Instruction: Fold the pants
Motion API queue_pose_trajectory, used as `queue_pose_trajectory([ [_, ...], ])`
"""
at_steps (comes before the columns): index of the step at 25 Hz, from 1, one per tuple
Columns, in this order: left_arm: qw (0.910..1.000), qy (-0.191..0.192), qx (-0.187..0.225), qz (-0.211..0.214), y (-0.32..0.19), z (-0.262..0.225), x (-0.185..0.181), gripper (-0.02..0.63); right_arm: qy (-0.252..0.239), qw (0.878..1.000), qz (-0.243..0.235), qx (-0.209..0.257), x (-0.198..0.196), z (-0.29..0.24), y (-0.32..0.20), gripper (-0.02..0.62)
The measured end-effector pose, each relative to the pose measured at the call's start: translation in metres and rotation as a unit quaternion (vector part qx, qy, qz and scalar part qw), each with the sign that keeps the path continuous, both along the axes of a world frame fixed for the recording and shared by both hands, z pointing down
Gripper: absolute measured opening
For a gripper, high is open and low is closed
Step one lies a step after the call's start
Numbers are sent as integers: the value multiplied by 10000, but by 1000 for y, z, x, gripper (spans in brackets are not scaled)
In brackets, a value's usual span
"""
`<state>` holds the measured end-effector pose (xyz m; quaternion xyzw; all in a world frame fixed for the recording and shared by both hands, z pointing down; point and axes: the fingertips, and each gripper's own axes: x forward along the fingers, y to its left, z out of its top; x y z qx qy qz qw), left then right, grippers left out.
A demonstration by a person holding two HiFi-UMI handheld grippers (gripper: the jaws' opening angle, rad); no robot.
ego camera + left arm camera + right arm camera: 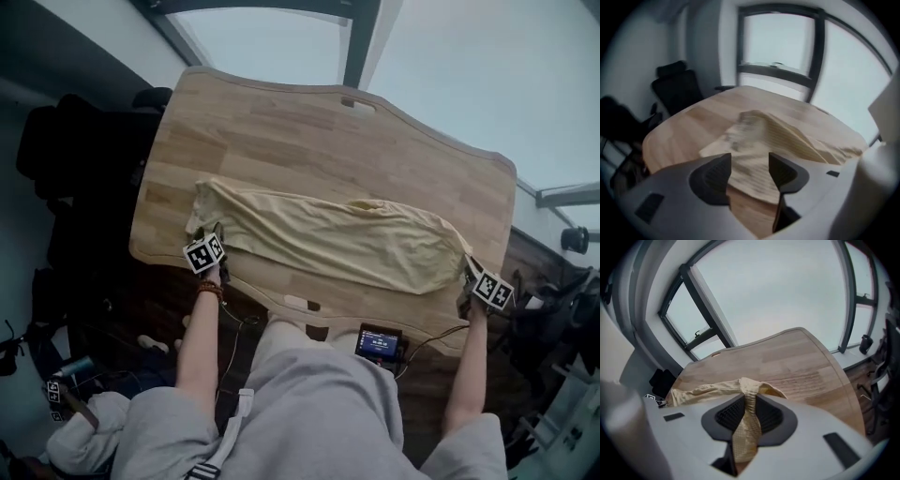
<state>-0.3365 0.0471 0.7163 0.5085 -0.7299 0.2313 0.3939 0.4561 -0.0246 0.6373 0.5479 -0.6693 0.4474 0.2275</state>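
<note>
The pale yellow pants (328,239) lie stretched lengthwise across the wooden table (281,122), bunched into a long band. My left gripper (219,232) is at their left end, near the table's front edge. In the left gripper view its jaws stand apart over the cloth (773,133), with the left gripper (750,161) open and its pads not pressing. My right gripper (469,266) is at the pants' right end. The right gripper view shows that gripper (750,399) shut on a pinched strip of the fabric (746,427), lifted a little off the table.
Black office chairs (84,159) stand left of the table. A small device with a lit screen (379,344) sits below the table's front edge, with cables. Large windows (778,291) run behind the far side. The person's grey-clad legs (319,412) are close to the front edge.
</note>
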Motion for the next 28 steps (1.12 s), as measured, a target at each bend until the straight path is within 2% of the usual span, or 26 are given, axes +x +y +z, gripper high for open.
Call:
queue_pose_trajectory([
  [2,9912,368,162,-1265,20,7,-61,250,98,9999,103,-5,-3,1,-2,69],
  [3,9851,581,224,-1603,26,11,-78,253,134,9998,143,-30,-4,3,-2,69],
  [4,9815,767,259,-1735,28,16,-87,257,179,9997,164,-73,-5,6,-3,69],
  [7,9843,972,295,-1442,14,23,-89,259,386,9989,150,-223,-6,14,-2,69],
  [10,9909,740,173,-1107,-6,26,-84,257,496,9980,180,-345,-5,20,-1,69],
  [11,9930,642,52,-995,-10,28,-80,236,521,9977,199,-380,-4,21,1,69],
  [13,9956,514,-158,-764,-18,30,-72,40,595,9971,197,-435,-3,23,3,69],
  [14,9959,534,-129,-723,-21,29,-70,37,620,9968,182,-462,-4,26,2,69],
  [16,9934,706,250,-866,-27,15,-69,33,612,9966,174,-520,-8,32,2,69],
  [18,9895,811,821,-866,-38,-14,-63,32,565,9967,184,-555,-8,35,2,69],
  [20,9883,729,1278,-407,-53,-53,-40,32,513,9969,197,-558,-4,37,2,69],
  [23,9805,531,1743,737,-78,-114,29,32,351,9977,251,-526,2,41,0,69],
  [25,9673,444,1937,1579,-90,-146,99,32,233,9981,280,-499,6,44,-1,69],
  [26,9577,396,1998,2033,-95,-158,140,32,183,9982,280,-490,7,47,-2,69],
  [28,9328,379,2088,2914,-102,-176,231,32,99,9985,263,-466,9,51,-3,69],
])
